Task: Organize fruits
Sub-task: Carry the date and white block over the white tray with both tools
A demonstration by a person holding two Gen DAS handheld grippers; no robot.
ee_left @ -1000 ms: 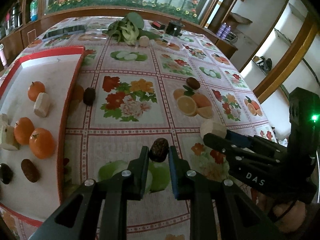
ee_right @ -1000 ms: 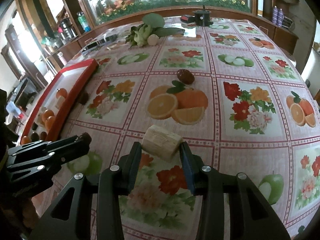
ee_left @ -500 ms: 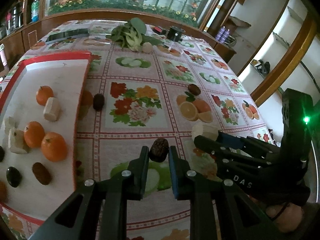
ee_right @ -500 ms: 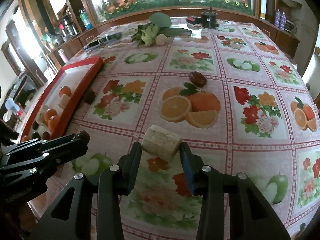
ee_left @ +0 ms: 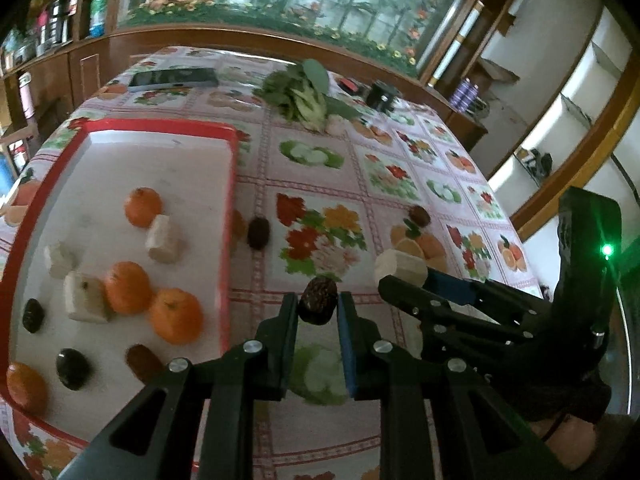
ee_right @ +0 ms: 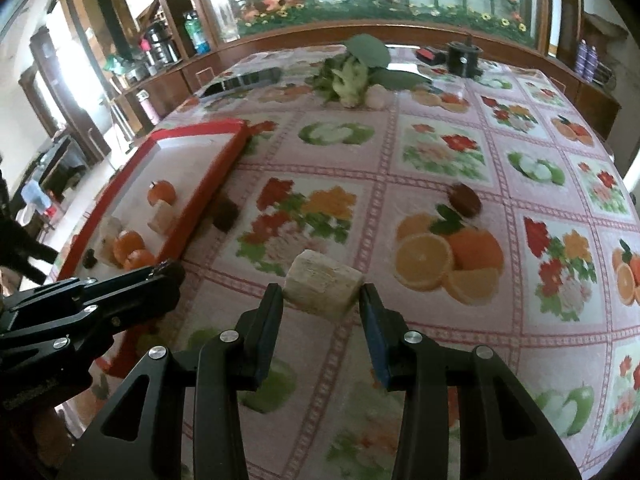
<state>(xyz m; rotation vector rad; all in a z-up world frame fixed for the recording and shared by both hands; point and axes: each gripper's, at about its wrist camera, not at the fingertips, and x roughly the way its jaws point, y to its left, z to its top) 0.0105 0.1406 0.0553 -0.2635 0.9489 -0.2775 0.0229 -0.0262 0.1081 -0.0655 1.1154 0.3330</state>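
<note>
My left gripper point(ee_left: 318, 304) is shut on a dark brown date point(ee_left: 319, 300) and holds it above the flowered tablecloth, just right of the red-rimmed tray point(ee_left: 230, 184). My right gripper point(ee_right: 322, 298) is shut on a pale cut fruit chunk point(ee_right: 323, 288), also lifted; it shows in the left wrist view point(ee_left: 400, 267) too. The tray holds several oranges point(ee_left: 175, 314), pale chunks point(ee_left: 163, 239) and dark dates point(ee_left: 72, 368). Two dates lie loose on the cloth: one beside the tray's rim point(ee_left: 258, 233), one near the printed oranges point(ee_right: 464, 199).
Leafy greens point(ee_left: 302, 94) with a small white bulb lie at the far end. A phone point(ee_left: 172, 78), a black round jar point(ee_right: 463, 59) and a red and black object point(ee_right: 431, 55) stand near the far edge. Wooden cabinets surround the table.
Both grippers have risen and shifted left toward the tray with their loads; the tray and its fruit now sit nearer the middle of both views.
</note>
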